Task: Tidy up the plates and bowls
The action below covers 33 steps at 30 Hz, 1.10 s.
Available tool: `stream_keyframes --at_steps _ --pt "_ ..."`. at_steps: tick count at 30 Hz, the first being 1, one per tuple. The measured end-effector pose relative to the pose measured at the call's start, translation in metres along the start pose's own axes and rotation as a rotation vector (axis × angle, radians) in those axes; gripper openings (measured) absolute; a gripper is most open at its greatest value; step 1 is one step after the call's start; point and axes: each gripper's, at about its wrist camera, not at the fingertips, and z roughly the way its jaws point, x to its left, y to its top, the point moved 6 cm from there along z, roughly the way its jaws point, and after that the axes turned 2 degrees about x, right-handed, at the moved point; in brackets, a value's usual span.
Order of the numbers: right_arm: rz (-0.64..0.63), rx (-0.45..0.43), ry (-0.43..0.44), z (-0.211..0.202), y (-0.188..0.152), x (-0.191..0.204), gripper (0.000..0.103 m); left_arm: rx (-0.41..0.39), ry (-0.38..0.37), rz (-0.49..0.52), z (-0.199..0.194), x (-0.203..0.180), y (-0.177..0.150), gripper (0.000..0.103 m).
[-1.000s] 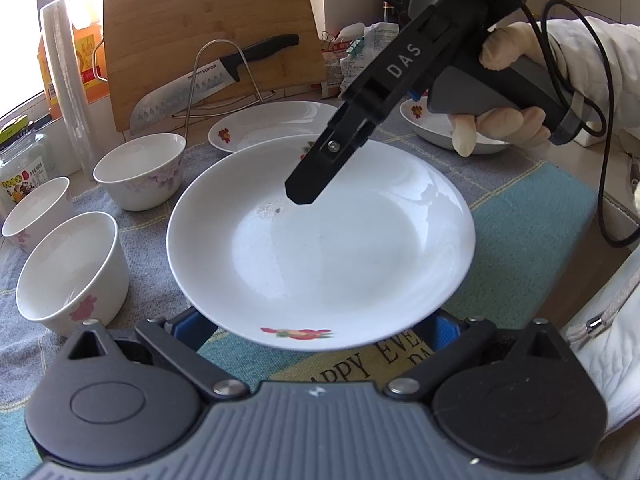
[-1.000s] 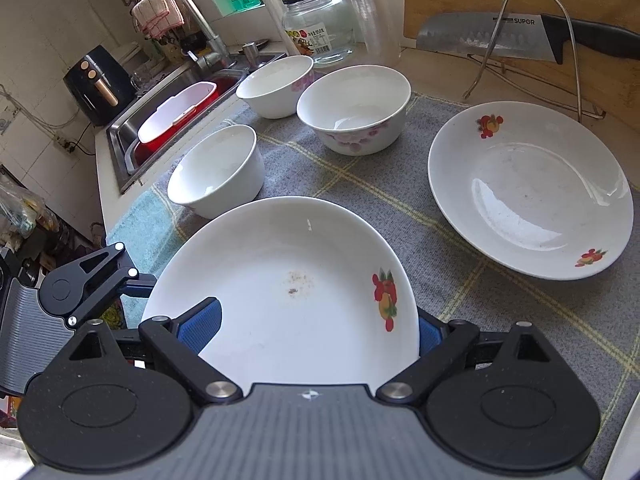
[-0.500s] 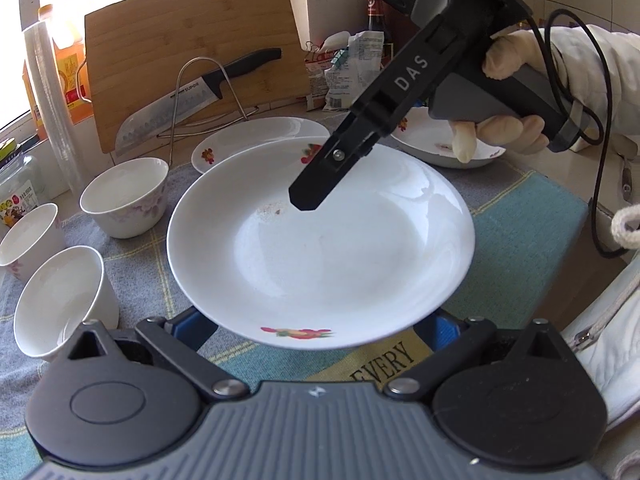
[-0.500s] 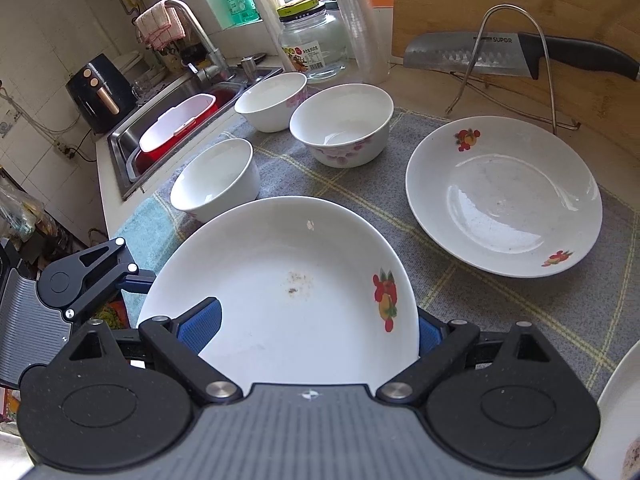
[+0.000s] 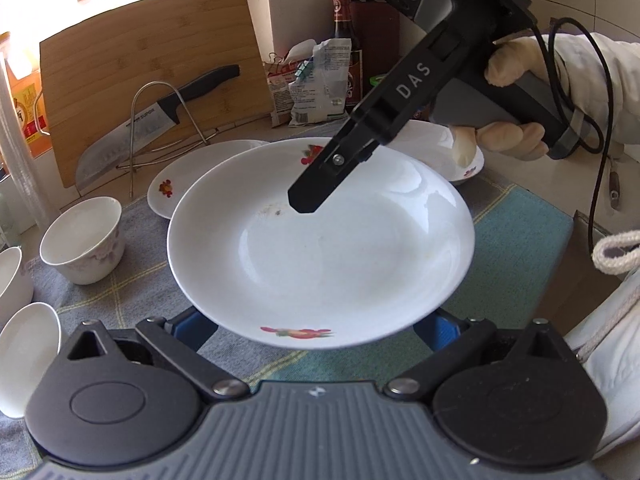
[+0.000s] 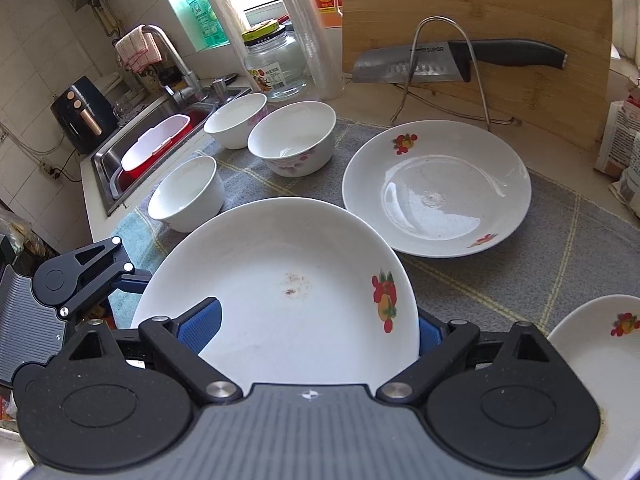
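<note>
A white plate with a fruit print [image 5: 320,248] [image 6: 280,280] hangs above the grey mat [image 6: 560,260], carried by both grippers. My left gripper [image 5: 316,320] has both blue fingers under the plate's near rim, their tips hidden. My right gripper [image 6: 312,328] straddles the opposite rim, one pad over the plate and one beneath; its upper finger [image 5: 312,196] lies over the plate. A second plate [image 6: 436,188] lies on the mat ahead, and a third [image 6: 592,344] at lower right. Three white bowls [image 6: 292,144] [image 6: 236,124] [image 6: 188,192] stand on the left.
A knife [image 6: 440,64] rests on a wire rack against a wooden board [image 6: 500,8]. A sink [image 6: 160,148] with a red basin lies far left, near a glass jar [image 6: 276,64]. Food packets [image 5: 316,84] and a bottle stand by the wall. A gloved hand [image 5: 512,132] holds the right gripper.
Both grippers have risen and shifted sideways with the plate between them. The bowls slid toward the left edge of the left wrist view, and the third plate came into the right wrist view.
</note>
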Motion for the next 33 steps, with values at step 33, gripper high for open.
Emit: stream_keyframes --at_steps 33 --pt "0.153 -0.058 -0.128 -0.073 -0.05 -0.124 0.098 0.006 -0.155 0.115 0.091 -0.071 0.079 0.102"
